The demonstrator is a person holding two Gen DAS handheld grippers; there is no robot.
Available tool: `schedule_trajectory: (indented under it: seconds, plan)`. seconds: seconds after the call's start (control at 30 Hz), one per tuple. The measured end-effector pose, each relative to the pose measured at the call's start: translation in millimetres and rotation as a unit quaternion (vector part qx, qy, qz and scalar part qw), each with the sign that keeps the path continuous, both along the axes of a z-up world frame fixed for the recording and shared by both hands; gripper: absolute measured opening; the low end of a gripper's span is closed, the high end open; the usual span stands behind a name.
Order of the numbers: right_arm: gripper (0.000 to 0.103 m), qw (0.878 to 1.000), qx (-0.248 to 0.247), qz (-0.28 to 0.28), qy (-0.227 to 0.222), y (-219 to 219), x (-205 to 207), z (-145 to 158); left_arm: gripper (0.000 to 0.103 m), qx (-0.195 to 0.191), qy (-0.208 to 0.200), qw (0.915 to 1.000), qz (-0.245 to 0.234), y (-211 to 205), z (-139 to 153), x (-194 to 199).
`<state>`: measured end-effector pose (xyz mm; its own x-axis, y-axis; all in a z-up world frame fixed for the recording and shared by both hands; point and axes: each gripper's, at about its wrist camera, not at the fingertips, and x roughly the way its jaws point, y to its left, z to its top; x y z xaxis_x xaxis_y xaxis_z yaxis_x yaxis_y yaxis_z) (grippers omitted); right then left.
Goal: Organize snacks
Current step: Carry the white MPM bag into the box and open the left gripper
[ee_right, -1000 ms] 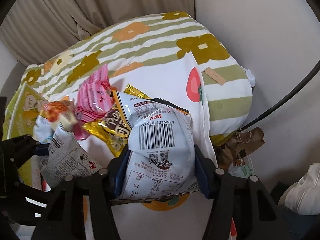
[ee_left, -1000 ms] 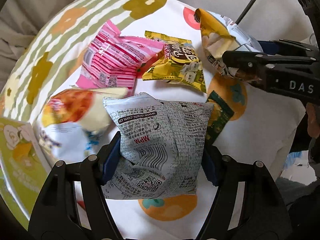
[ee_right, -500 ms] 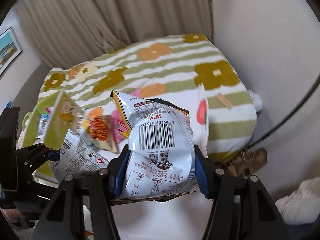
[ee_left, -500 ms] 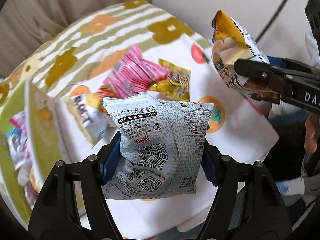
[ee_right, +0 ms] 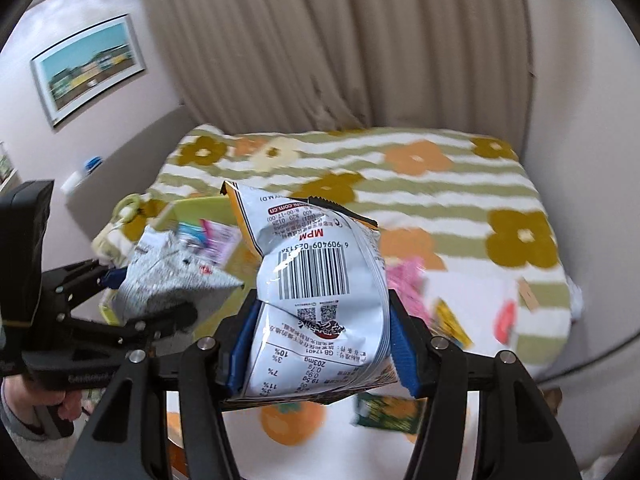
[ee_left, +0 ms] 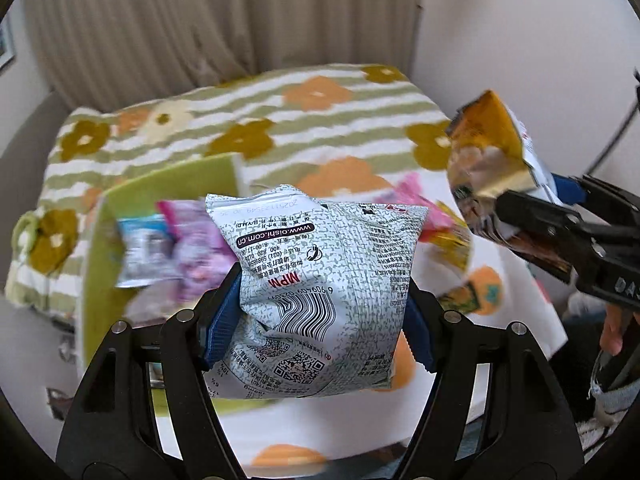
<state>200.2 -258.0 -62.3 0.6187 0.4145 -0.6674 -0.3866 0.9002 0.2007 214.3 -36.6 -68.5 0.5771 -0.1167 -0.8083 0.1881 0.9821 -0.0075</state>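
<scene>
Left wrist view: grey snack bag (ee_left: 320,292) pinched between left claw (ee_left: 320,312) pads

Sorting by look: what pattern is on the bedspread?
Green and white stripes with orange and olive flowers on the bedspread, clearest in the right wrist view.

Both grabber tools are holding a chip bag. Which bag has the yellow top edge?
The bag in the right gripper: this yellow-edged bag has a smooth white back. The left gripper holds a speckled grey bag without yellow.

Soft daylight, motion-blurred background, fisheye edges
</scene>
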Motion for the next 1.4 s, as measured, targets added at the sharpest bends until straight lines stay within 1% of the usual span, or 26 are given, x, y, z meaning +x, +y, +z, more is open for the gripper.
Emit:
schedule_trajectory:
  seconds: [0.07, 0.1, 0.27, 0.4, 0.53, 0.63, 0.7, 0.73, 0.77, 0.8, 0.83, 0.9, 1.03, 1.2, 1.3, 1.4]
  plan:
    - [0.054, 1.0, 0.004, 0.013, -0.008, 26, 4, 5, 0.068, 0.0, -0.001, 0.9998, 0.018, 33, 4, 8]
    - [0.054, 1.0, 0.007, 0.017, -0.008, 40, 7, 6, 0.068, 0.003, -0.001, 0.9997, 0.024, 43, 4, 11]
    - [0.054, 0.999, 0.026, 0.027, -0.001, 100, 25, 4, 0.068, 0.002, 0.011, 0.9989, 0.045, 116, 0, 34]
    - [0.054, 0.999, 0.03, 0.029, 0.009, 147, 44, -2, 0.068, 0.001, 0.031, 0.9983, 0.049, 166, -15, 60]
    - [0.054, 0.999, 0.024, 0.017, 0.018, 178, 62, -10, 0.068, -0.005, 0.052, 0.9977, 0.044, 200, -37, 86]
    - [0.054, 0.999, 0.022, 0.001, 0.03, 196, 74, -19, 0.068, -0.009, 0.07, 0.9968, 0.039, 218, -55, 104]
    - [0.054, 0.999, 0.021, -0.01, 0.041, 208, 81, -24, 0.072, -0.002, 0.074, 0.9967, 0.034, 225, -63, 113]
    - [0.054, 0.999, 0.02, -0.013, 0.044, 210, 83, -25, 0.078, 0.004, 0.075, 0.9967, 0.032, 224, -66, 113]
    - [0.054, 0.999, 0.018, -0.016, 0.046, 214, 85, -27, 0.093, 0.015, 0.076, 0.9965, 0.03, 226, -70, 117]
    - [0.054, 0.999, 0.015, -0.019, 0.049, 219, 86, -29, 0.1, 0.023, 0.076, 0.9965, 0.027, 227, -74, 119]
    - [0.054, 0.998, 0.013, -0.021, 0.051, 221, 88, -30, 0.103, 0.021, 0.074, 0.9968, 0.024, 229, -76, 120]
    - [0.054, 0.998, 0.008, -0.025, 0.057, 225, 92, -34, 0.103, 0.01, 0.079, 0.9966, 0.022, 234, -79, 120]
    - [0.054, 0.998, -0.005, -0.024, 0.065, 231, 97, -39, 0.103, -0.004, 0.082, 0.9959, 0.039, 244, -82, 107]
    - [0.054, 0.998, -0.022, -0.008, 0.063, 242, 103, -44, 0.103, -0.019, 0.075, 0.995, 0.062, 251, -76, 90]
    - [0.054, 0.998, -0.019, 0.003, 0.067, 251, 112, -47, 0.103, -0.03, 0.073, 0.9944, 0.07, 258, -74, 86]
    - [0.054, 0.997, -0.021, 0.009, 0.072, 259, 119, -51, 0.103, -0.023, 0.073, 0.9939, 0.08, 262, -75, 85]
